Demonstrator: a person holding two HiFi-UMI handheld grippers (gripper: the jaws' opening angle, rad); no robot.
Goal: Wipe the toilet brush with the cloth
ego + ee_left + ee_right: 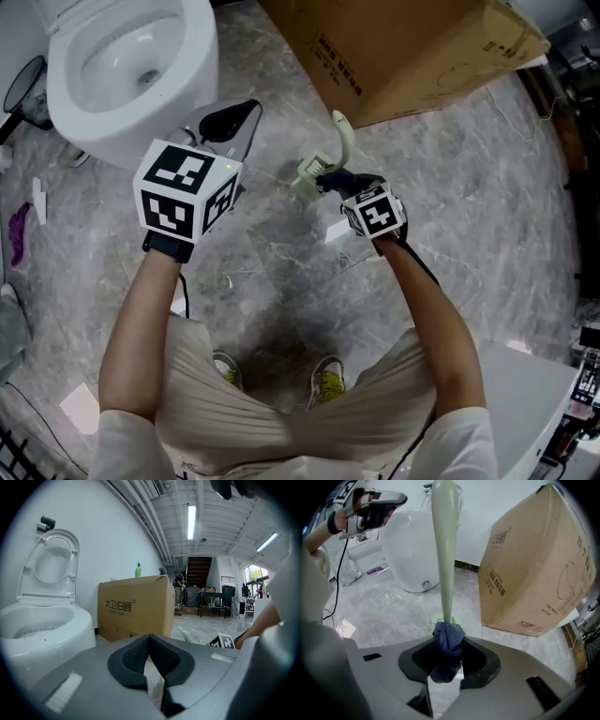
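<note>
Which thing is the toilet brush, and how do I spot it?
Find the white toilet and the big cardboard box; the toilet brush is on the grey floor between them. Unlike anything nearby, it is a pale green stick with a hooked top, and the right claw holds a dark blue cloth against it.

Left forearm point(141, 309) is reaching forward and up, holding the left tongs point(149, 637) high and close to the head camera. Its jaws are pressing together at the tips with nothing between them. A dark band is sitting at the left wrist. Right forearm point(427, 300) is stretching forward and lower, and the right tongs point(448, 640) are pointing away from the body. Their jaws are clamping a cloth point(446, 667). The two tongs are staying apart, not touching.
</note>
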